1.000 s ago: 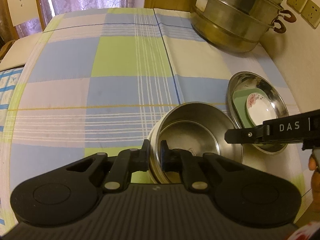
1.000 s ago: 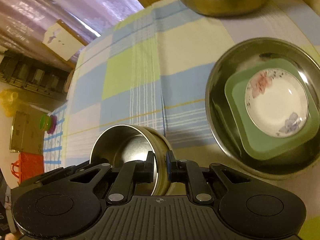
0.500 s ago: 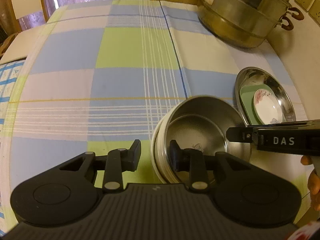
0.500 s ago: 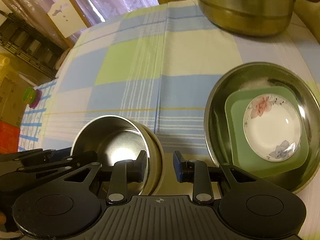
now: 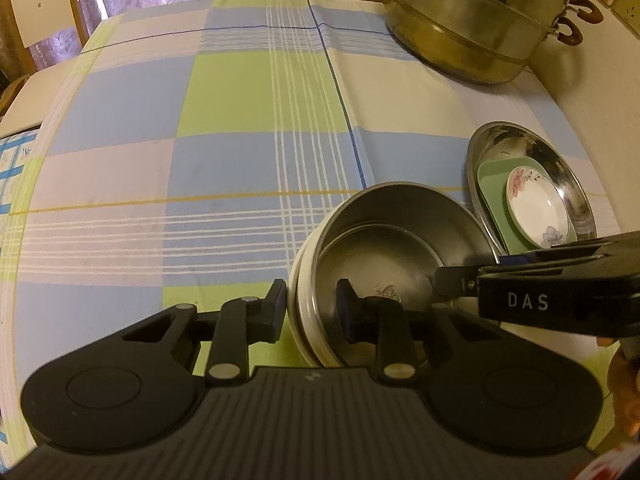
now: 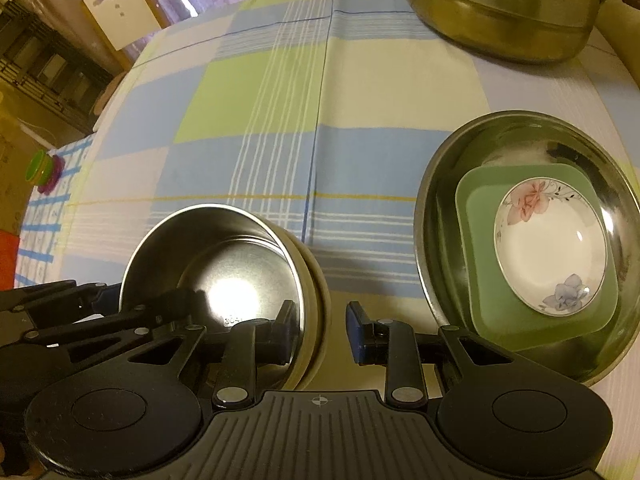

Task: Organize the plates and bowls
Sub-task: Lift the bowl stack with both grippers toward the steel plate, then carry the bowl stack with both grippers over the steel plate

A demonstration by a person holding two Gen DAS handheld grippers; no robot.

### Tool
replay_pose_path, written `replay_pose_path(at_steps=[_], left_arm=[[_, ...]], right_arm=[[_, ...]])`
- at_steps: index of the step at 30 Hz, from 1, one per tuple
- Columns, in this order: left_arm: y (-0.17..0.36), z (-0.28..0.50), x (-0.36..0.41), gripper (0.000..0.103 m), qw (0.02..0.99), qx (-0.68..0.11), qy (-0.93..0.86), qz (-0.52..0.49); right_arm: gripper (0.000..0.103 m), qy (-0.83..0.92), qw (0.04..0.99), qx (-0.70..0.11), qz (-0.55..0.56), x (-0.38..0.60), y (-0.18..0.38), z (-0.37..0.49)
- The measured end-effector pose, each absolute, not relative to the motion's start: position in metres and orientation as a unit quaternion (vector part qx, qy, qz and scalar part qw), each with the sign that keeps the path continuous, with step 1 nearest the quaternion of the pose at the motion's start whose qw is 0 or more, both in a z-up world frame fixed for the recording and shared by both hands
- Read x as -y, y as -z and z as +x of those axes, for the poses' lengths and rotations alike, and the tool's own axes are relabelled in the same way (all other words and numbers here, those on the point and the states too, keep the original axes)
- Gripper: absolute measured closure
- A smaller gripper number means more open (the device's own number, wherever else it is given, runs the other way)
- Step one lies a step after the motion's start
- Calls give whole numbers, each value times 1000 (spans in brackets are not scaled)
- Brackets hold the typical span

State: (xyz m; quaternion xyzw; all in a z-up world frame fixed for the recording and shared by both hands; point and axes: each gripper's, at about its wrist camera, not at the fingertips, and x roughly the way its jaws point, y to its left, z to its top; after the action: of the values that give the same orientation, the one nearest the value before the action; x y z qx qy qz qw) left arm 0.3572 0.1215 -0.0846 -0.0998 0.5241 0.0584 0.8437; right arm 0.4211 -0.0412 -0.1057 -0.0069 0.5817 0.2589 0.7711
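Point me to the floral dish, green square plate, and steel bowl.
floral dish (image 6: 550,246), right wrist view, white centre
green square plate (image 6: 478,200), right wrist view, near-left corner
steel bowl (image 5: 384,258), left wrist view, inner floor

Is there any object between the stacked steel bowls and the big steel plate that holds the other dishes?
Nothing visible. Only bare tablecloth lies between the stacked steel bowls and the big steel plate; the right gripper straddles the bowls' rim on that side.
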Motion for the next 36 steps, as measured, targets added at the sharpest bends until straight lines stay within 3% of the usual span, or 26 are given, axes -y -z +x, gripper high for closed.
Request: replay_pose_path(at_steps=[12, 17, 36], left_arm=[[86, 354, -127, 79, 847, -516, -50, -117], [87, 352, -126, 80, 851, -509, -49, -117], [84, 345, -125, 81, 846, -514, -47, -134]], right_arm=[[74, -256, 757, -598, 61, 61, 114, 430], [79, -259, 749, -601, 102, 69, 117, 429], [82, -254, 751, -601, 95, 72, 113, 424]])
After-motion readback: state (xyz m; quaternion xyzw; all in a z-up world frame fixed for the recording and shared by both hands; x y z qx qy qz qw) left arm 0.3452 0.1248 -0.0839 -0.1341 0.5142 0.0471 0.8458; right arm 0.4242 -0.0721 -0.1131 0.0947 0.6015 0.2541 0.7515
